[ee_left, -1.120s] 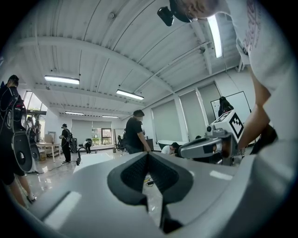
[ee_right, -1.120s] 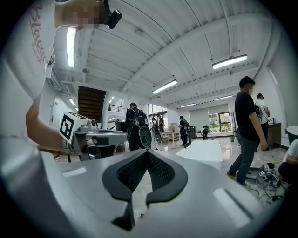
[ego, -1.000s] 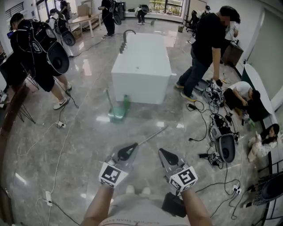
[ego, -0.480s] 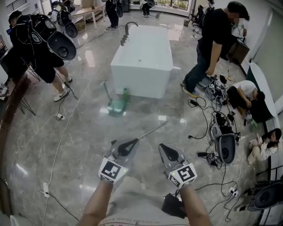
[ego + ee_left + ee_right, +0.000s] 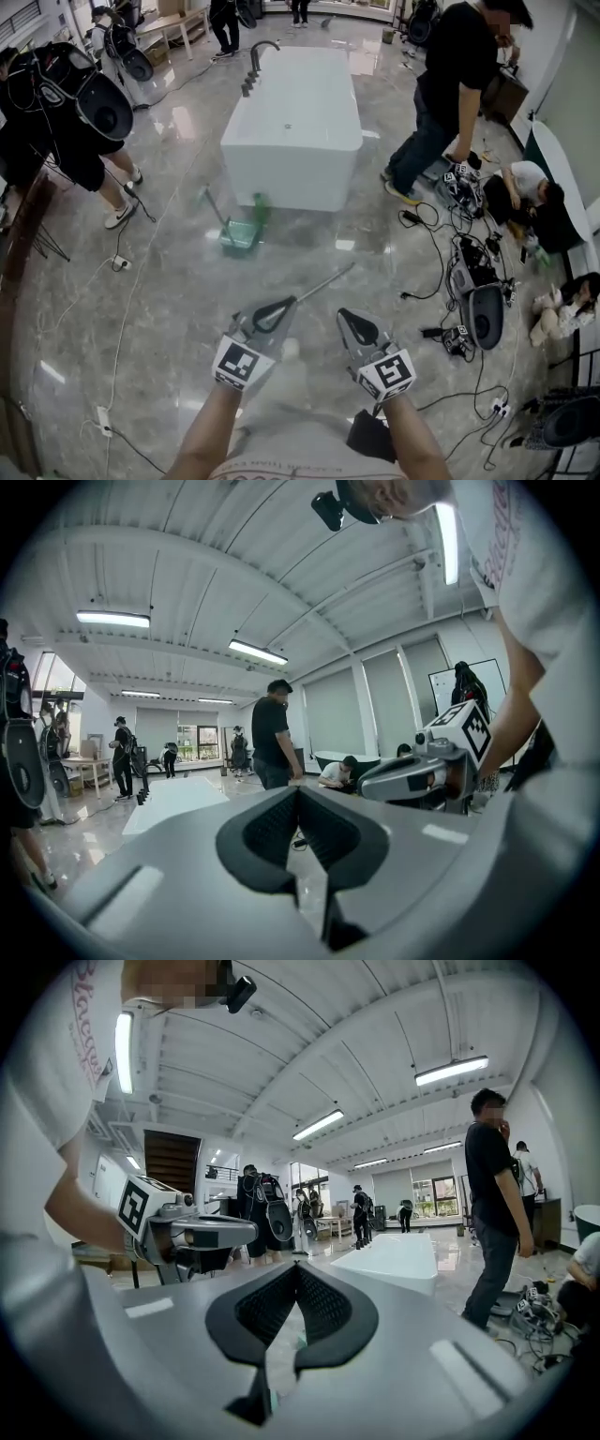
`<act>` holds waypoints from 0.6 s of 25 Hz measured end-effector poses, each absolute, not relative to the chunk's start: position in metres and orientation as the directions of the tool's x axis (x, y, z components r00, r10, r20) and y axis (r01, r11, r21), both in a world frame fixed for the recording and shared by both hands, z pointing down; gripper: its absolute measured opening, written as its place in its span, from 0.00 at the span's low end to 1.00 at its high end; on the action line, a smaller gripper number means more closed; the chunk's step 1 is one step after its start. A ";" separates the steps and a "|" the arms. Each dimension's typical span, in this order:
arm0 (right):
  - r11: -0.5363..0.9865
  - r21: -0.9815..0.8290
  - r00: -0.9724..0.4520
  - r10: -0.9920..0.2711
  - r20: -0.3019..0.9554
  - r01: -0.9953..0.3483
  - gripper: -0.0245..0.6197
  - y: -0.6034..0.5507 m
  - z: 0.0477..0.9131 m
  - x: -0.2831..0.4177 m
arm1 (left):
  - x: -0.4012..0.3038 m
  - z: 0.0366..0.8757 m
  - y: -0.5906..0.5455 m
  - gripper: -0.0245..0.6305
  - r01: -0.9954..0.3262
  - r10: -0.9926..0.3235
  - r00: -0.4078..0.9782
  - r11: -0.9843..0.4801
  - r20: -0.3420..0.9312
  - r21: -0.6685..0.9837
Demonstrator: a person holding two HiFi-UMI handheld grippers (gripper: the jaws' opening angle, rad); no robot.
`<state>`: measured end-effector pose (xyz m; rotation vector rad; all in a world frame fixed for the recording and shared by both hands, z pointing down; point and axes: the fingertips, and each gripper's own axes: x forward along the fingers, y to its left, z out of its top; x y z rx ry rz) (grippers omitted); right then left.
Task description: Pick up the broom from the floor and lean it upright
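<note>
Bathtub point(image 5: 281, 183): a big white freestanding tub on the far side of the room. It is boxy with rounded corners, smooth and glossy. From above its top reads as one flat white face, so I can't tell what is inside.
Faucet point(image 5: 255, 58): a dark, curved metal spout at the tub's far left end.
Green container point(image 5: 239, 236): small, see-through green plastic, on the floor against the tub's near left corner. A thin green stick rises from it toward the left. Its contents are too small to tell.
Floor point(image 5: 159, 309): polished grey stone-look tiles, shiny enough to mirror the lights.
Broom point(image 5: 323, 284): a thin, straight, pale grey pole lying flat on the floor. It slants from the left gripper point(image 5: 279, 307) toward the far right. I can't make out its head, nor whether its near end touches that gripper.
Left gripper: held near and low, with a grey shell and black ribbed pads. Its fingers are pressed together at the tips with nothing between them.
Right gripper point(image 5: 347, 321): just right of the other and apart from it, of the same build. Its fingers meet tip to tip and hold nothing.
Cables point(image 5: 427, 291): black, looping over the floor on the right among dark gear.
Person point(image 5: 450, 94): in black clothes, bent over at the tub's right side.
</note>
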<state>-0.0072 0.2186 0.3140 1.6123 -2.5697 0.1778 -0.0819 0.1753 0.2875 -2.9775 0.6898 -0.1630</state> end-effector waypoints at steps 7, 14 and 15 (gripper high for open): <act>0.427 0.000 -0.422 -0.894 0.147 -0.904 0.04 0.147 0.309 0.011 | -0.051 0.286 0.104 0.04 -0.386 -0.396 0.915 -0.915 0.077 -0.118; 0.421 -0.008 -0.415 -0.889 0.192 -0.907 0.04 0.111 0.330 0.022 | -0.030 0.305 0.069 0.04 -0.354 -0.367 0.922 -0.928 0.124 -0.113; 0.419 -0.014 -0.413 -0.888 0.203 -0.908 0.04 0.108 0.334 0.025 | -0.028 0.310 0.068 0.04 -0.354 -0.366 0.921 -0.930 0.133 -0.102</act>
